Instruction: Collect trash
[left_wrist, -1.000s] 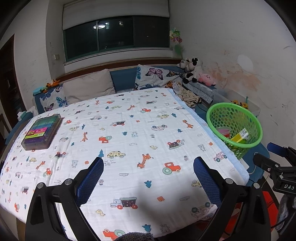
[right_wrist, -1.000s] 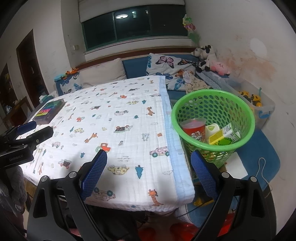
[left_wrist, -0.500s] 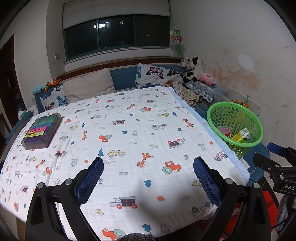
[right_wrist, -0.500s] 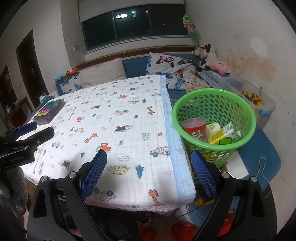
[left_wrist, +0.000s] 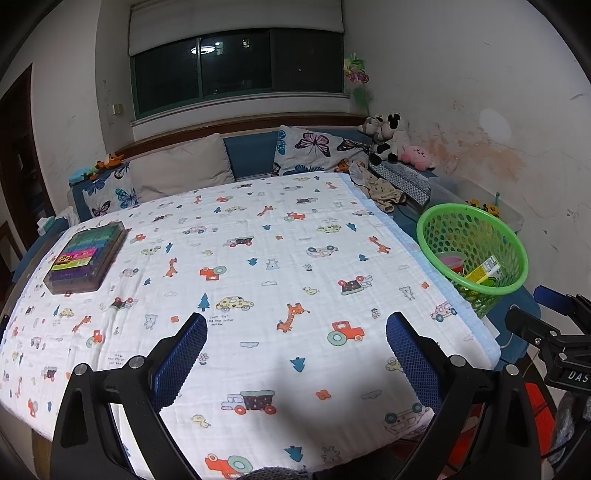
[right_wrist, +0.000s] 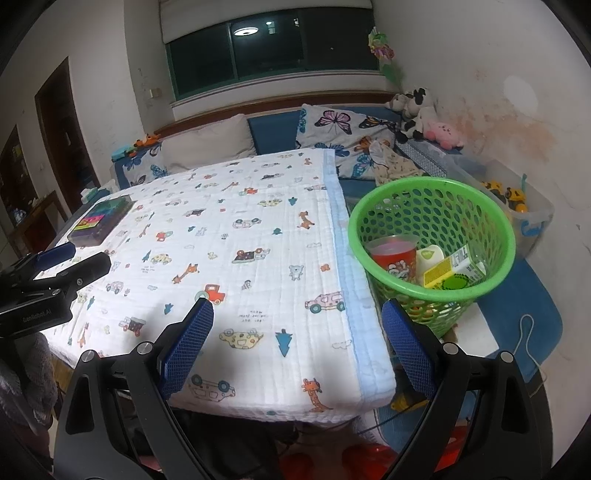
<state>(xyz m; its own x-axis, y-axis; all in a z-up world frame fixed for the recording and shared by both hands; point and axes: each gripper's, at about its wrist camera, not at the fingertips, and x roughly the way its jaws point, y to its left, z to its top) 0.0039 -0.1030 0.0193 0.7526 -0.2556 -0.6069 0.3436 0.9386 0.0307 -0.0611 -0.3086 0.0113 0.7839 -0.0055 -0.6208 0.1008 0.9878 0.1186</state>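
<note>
Both tools are empty with fingers spread wide apart: my left tool (left_wrist: 295, 349) hovers over the near edge of the tabletop (left_wrist: 258, 258), my right tool (right_wrist: 297, 341) over its near right corner.

Trash location: all visible trash sits in the green basket (right_wrist: 432, 192), ahead and right of my right tool, just beside the tabletop's right edge. Contents counted from the right wrist view: one red cup (right_wrist: 394, 254), one white-and-green pack (right_wrist: 429, 256), one yellow carton (right_wrist: 452, 273). Anything under them is hidden.

On the printed cloth: one flat box of coloured pieces (left_wrist: 86, 256), far ahead and left of my left tool. I judge it a toy set, not trash. No loose trash visible there.

Judgement: collection looks finished or nearly so. To do this step well, I should sweep both cameras along the tabletop edges and floor before stopping, keeping fingers apart and clear of the cloth.
</note>
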